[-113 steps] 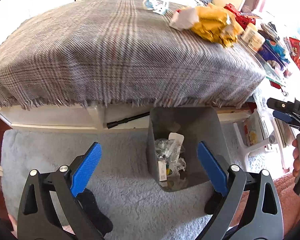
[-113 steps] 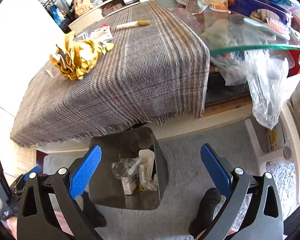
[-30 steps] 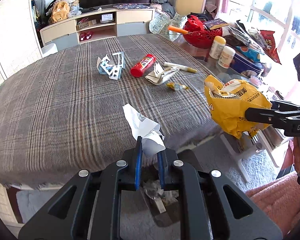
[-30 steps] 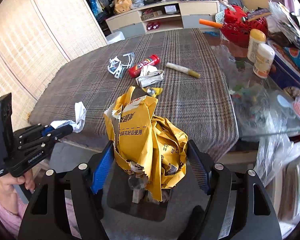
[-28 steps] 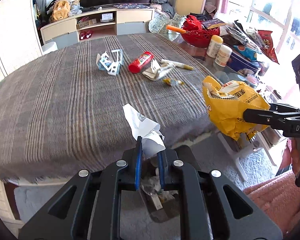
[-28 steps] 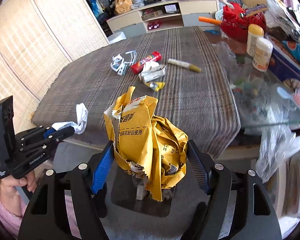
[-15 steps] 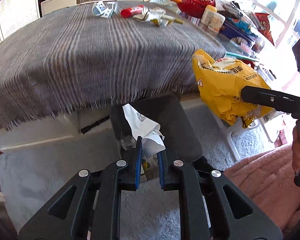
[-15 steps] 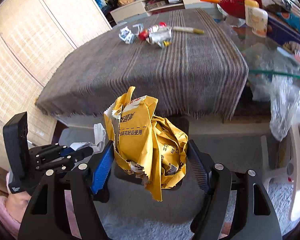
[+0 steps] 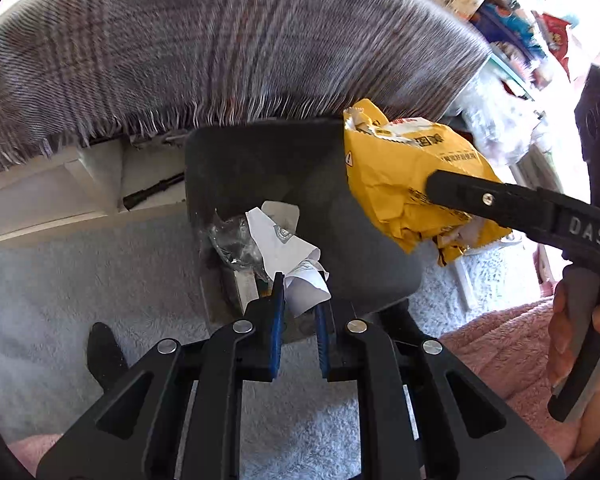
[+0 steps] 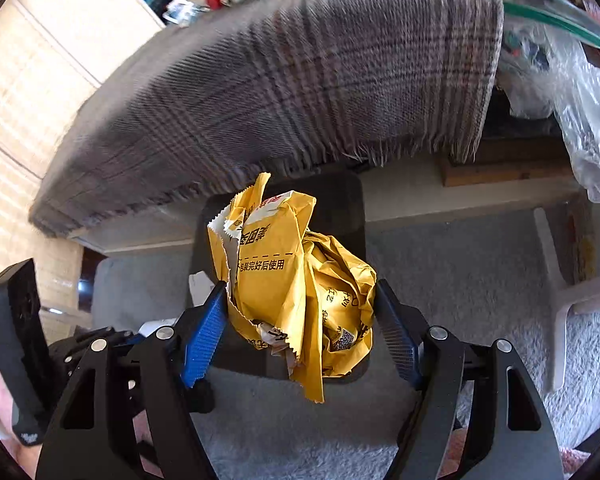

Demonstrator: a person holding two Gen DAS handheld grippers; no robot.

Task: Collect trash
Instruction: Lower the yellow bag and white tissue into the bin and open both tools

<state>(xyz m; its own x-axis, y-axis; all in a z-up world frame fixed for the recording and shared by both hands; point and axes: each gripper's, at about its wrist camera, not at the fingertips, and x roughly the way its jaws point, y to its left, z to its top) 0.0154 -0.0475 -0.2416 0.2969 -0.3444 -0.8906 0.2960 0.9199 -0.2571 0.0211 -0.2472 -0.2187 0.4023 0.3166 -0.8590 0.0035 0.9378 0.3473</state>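
My left tongs (image 9: 298, 300) pinch the white paper (image 9: 286, 246). My right tongs (image 10: 300, 316) squeeze the yellow bag (image 10: 296, 276). A moment ago both were up over the table; now they hang low over the gray bin (image 9: 260, 168). The far table (image 9: 180, 40) is blurry, but I think more trash waits there.

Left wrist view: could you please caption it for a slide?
Left gripper holds crumpled white paper over the grey bin.

You get bright daylight from the right, blowing out that edge. The plaid cloth (image 9: 220, 40) smears with motion blur; fisheye bends the rims.
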